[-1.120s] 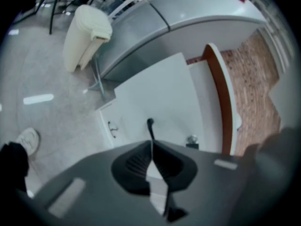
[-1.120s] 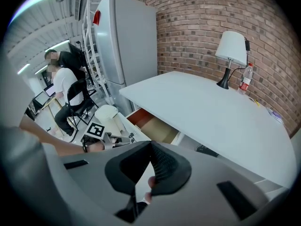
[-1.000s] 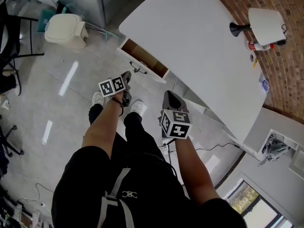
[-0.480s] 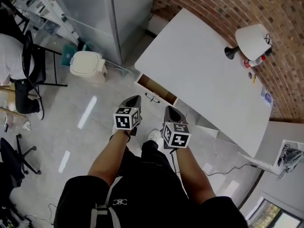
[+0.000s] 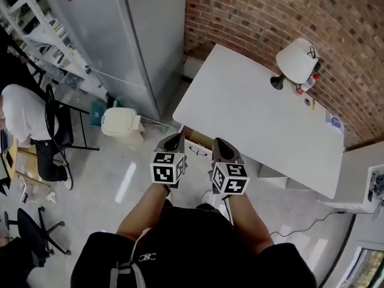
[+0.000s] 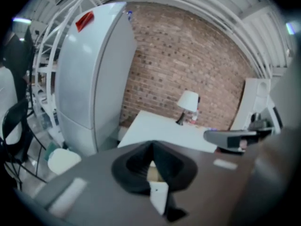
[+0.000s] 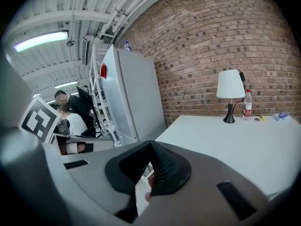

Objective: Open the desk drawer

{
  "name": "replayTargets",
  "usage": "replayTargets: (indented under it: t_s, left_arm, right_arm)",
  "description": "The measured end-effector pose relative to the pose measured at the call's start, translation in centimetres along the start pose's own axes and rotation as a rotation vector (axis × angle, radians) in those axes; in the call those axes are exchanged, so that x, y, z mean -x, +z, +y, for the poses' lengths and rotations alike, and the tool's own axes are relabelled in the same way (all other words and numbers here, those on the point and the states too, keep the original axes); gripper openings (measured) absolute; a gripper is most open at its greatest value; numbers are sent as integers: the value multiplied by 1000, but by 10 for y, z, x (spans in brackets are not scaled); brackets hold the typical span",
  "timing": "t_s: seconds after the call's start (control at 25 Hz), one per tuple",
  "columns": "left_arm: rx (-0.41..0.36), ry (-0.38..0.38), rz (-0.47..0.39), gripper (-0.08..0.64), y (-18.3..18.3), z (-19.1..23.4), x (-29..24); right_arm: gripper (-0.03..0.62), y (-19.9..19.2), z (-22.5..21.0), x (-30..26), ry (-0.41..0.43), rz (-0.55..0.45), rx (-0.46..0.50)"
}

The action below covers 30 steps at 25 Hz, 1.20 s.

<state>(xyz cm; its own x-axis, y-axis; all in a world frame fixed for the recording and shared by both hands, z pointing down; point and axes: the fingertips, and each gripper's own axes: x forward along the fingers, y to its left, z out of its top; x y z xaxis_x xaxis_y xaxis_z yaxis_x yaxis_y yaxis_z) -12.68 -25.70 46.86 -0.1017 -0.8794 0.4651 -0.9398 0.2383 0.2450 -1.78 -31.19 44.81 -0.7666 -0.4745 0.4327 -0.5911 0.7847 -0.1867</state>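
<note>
The white desk (image 5: 264,119) stands against the brick wall. Its drawer (image 5: 193,139) sticks out a little from the near left edge, showing a brown inside and a dark handle (image 5: 198,152) on its white front. My left gripper (image 5: 174,139) and right gripper (image 5: 219,144) hover side by side just in front of the drawer, each held in a hand, touching nothing. Both are shut and empty. In the left gripper view the left gripper (image 6: 153,147) points at the desk (image 6: 164,131); in the right gripper view the right gripper (image 7: 151,146) points past the desk's (image 7: 235,145) left corner.
A tall grey refrigerator (image 5: 138,41) stands left of the desk, with a cream waste bin (image 5: 122,122) beside it. A white lamp (image 5: 295,62) and a bottle (image 5: 313,80) sit at the desk's far corner. A seated person (image 5: 24,119) and chairs are at far left.
The head view has swung up and back, bringing the brick wall and refrigerator into sight. Both grippers have drawn together side by side before the drawer. The drawer stays partly open.
</note>
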Motion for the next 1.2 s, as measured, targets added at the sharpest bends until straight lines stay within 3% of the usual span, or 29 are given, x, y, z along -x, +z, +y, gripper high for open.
replayTargets:
  t_s: [0.24,0.52,1.2]
  left_arm:
    - [-98,-7,-59,-4,51,-26,6]
    - [-124,-5,-103,-3,86,-45,14]
    - [-130,4,-143,-3,109,-58,14]
  right_arm:
    - [-8,51,-3,18,-22,-142,20]
    - [-8,90,-5,38,-40,-243,49]
    - [-8,107,-10,39,-23,-266,69]
